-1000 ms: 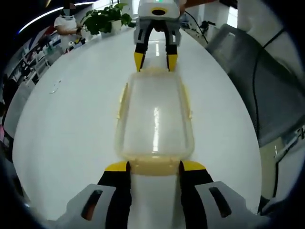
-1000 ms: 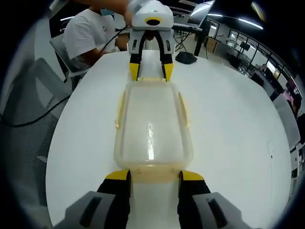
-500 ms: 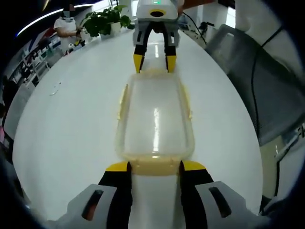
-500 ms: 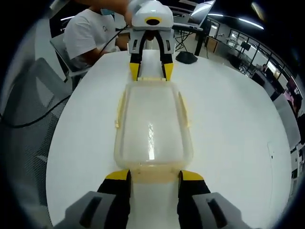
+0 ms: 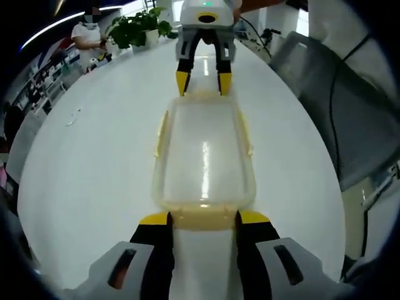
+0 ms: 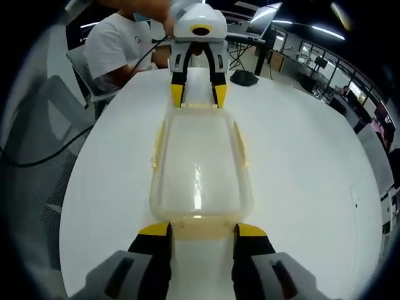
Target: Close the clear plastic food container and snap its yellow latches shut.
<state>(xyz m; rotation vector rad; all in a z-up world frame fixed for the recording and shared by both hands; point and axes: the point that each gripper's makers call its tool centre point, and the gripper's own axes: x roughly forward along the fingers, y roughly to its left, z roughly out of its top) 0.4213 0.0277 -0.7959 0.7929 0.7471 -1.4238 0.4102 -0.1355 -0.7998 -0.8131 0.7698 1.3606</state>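
Note:
A clear plastic container (image 5: 203, 156) with its lid on lies lengthwise on the round white table (image 5: 94, 156). Yellow side latches (image 5: 160, 132) stick out from its long edges. My left gripper (image 5: 203, 219) is open, its yellow-tipped jaws standing either side of the near end latch (image 5: 203, 217). My right gripper (image 5: 203, 81) is open at the far end in the same way. From the right gripper view the container (image 6: 200, 162) runs from my right gripper (image 6: 203, 230) to the left gripper (image 6: 195, 94). I cannot tell whether the end latches are snapped down.
A potted plant (image 5: 140, 25) and a person (image 5: 87, 31) are beyond the table's far edge. A grey chair (image 5: 337, 106) stands at the right. In the right gripper view a seated person in white (image 6: 122, 47), a laptop (image 6: 259, 19) and a small black object (image 6: 244, 76) are at the far end.

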